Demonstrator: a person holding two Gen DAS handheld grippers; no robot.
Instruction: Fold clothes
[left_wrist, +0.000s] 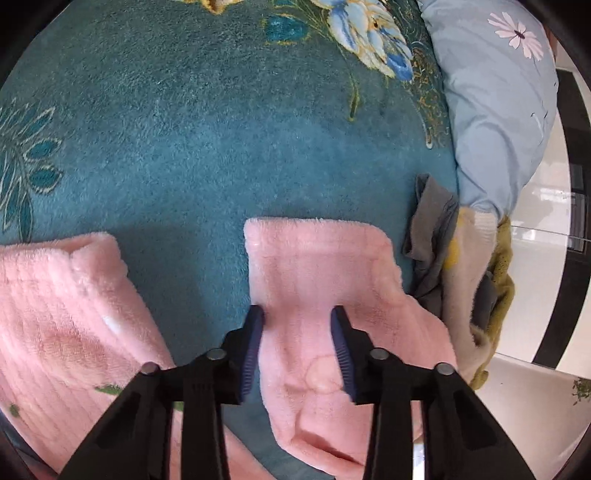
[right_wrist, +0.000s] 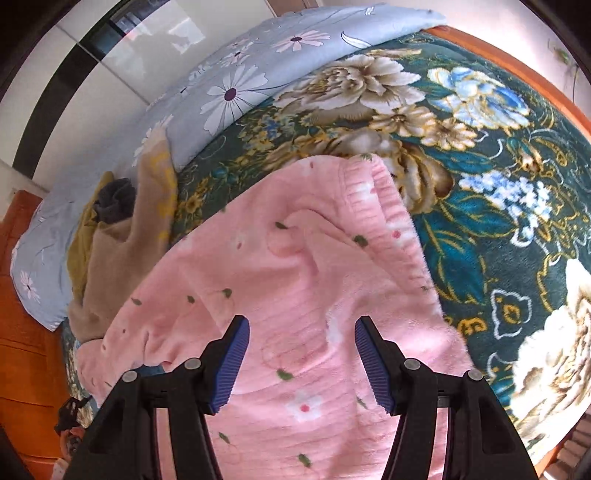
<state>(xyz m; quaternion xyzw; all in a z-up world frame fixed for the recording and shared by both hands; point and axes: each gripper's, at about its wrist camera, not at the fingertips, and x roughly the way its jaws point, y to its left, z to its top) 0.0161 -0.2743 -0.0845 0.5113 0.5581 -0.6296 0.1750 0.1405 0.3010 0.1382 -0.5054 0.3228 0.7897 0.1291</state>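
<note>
A pink fleece garment lies on the teal flowered blanket (left_wrist: 184, 147). In the left wrist view one pink leg or sleeve (left_wrist: 317, 273) stretches away from me, and a second pink part (left_wrist: 55, 314) lies at the left. My left gripper (left_wrist: 297, 314) is open, its fingers straddling the pink part just above it. In the right wrist view the pink garment (right_wrist: 295, 266), dotted with small flowers, has a ribbed hem at the far end. My right gripper (right_wrist: 302, 325) is open and empty above it.
A pile of other clothes, grey, beige and mustard (left_wrist: 465, 273), lies at the blanket's edge and also shows in the right wrist view (right_wrist: 122, 229). A light blue daisy quilt (left_wrist: 495, 103) lies beyond. The orange bed frame (right_wrist: 517, 66) rims the bed.
</note>
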